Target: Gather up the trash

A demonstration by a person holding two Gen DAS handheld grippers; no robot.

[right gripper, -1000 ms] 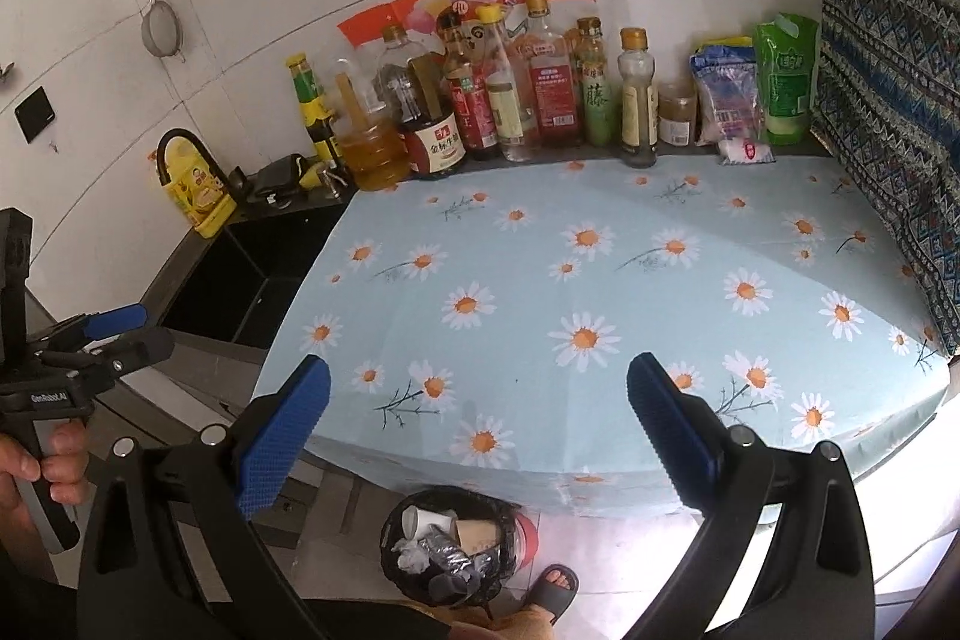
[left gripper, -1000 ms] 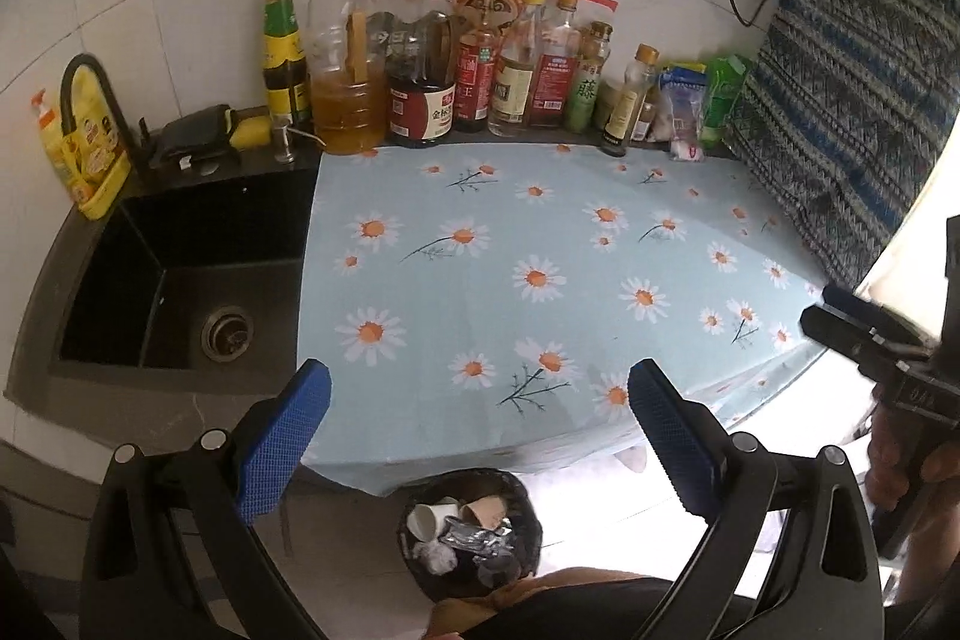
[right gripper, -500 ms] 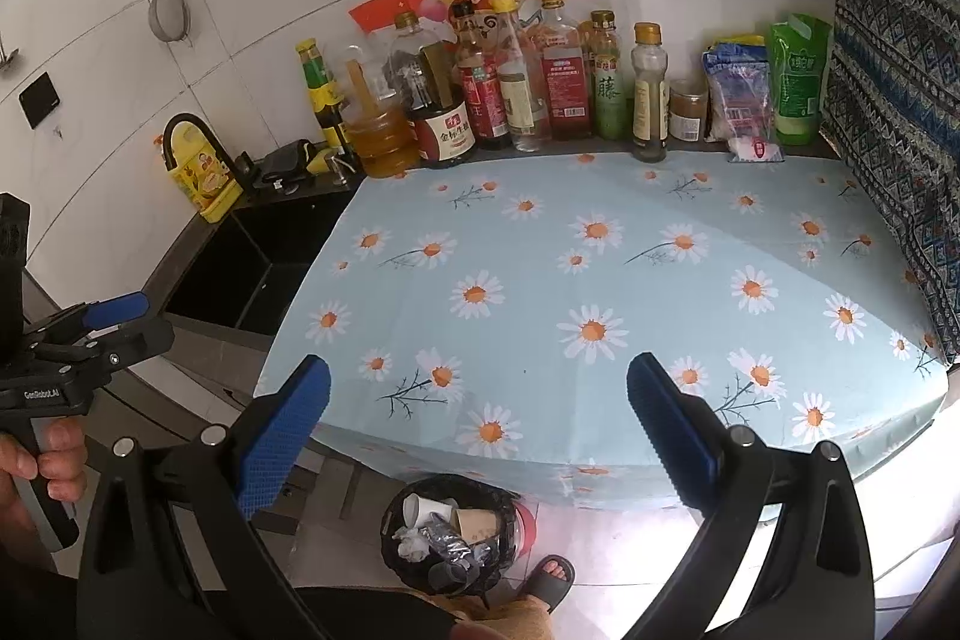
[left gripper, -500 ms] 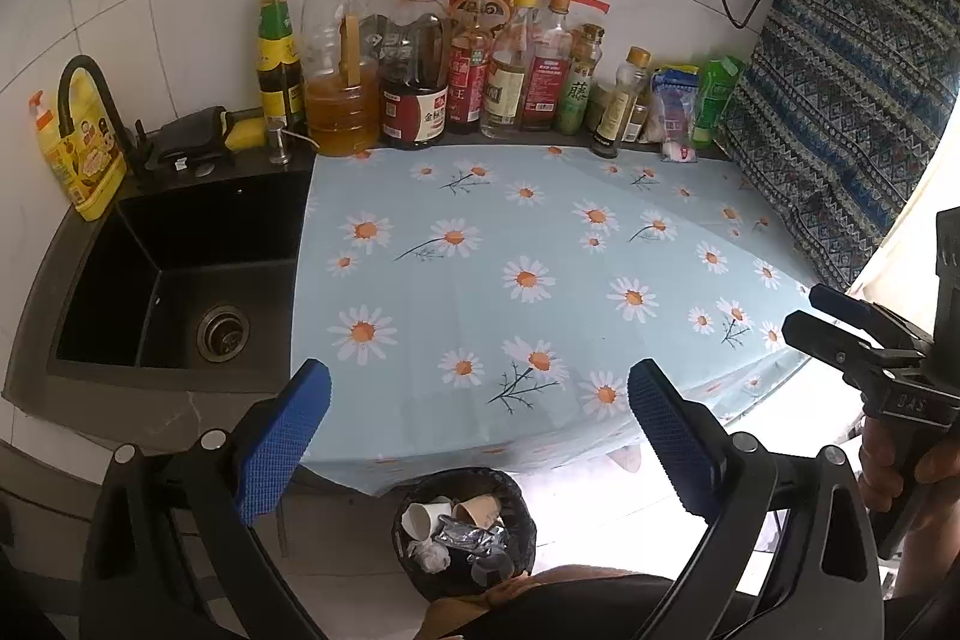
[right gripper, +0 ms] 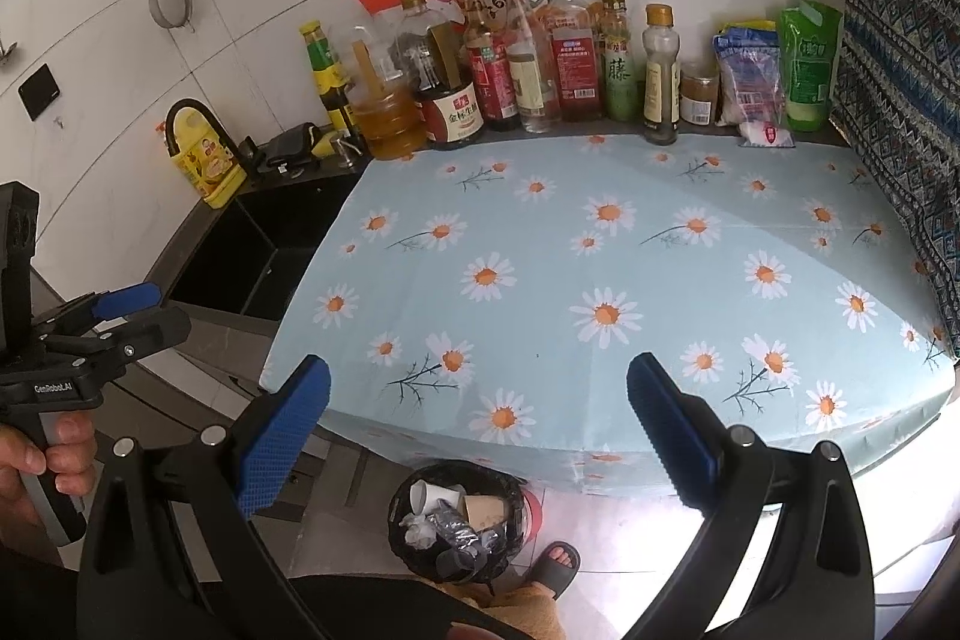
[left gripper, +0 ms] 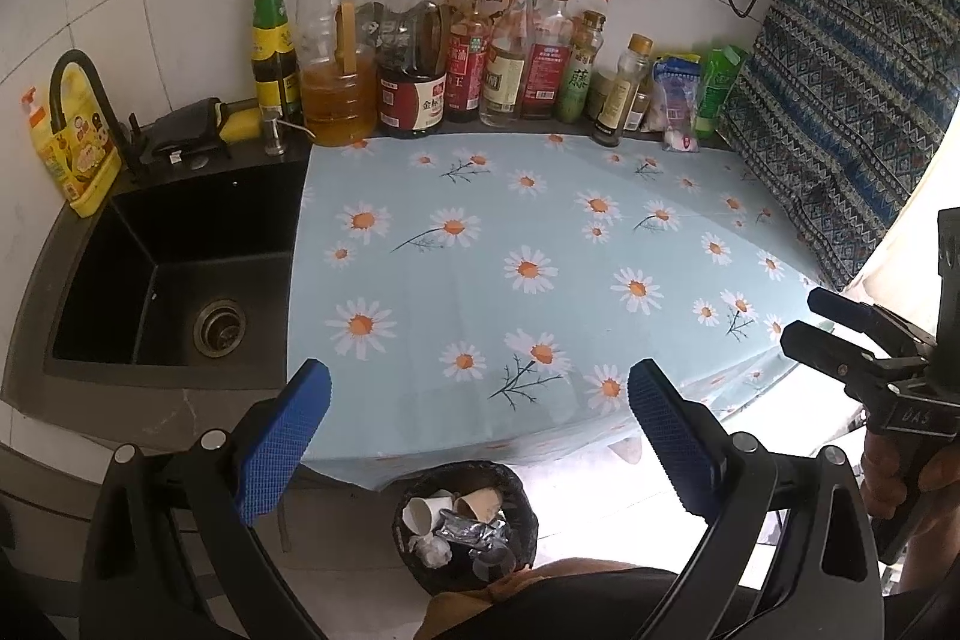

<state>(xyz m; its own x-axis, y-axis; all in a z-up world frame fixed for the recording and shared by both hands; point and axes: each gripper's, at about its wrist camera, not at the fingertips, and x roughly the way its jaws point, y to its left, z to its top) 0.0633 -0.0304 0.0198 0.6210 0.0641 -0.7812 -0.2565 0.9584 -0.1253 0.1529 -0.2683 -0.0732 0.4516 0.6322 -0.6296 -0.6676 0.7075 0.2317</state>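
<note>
Blue-padded left gripper (left gripper: 480, 436) & right gripper (right gripper: 479, 430) both w/ jaws spread, empty, above trash bin (left gripper: 420, 478) holding cups, foil.

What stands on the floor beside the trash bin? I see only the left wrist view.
Observer: A foot in a dark sandal stands just right of the trash bin.
Operator: Is anything else close to the bin?
Observer: Something red shows at its right side; I cannot tell what it is.
Operator: Does the right gripper hold trash?
Observer: No. The right gripper is wide open with nothing between its pads.
</note>
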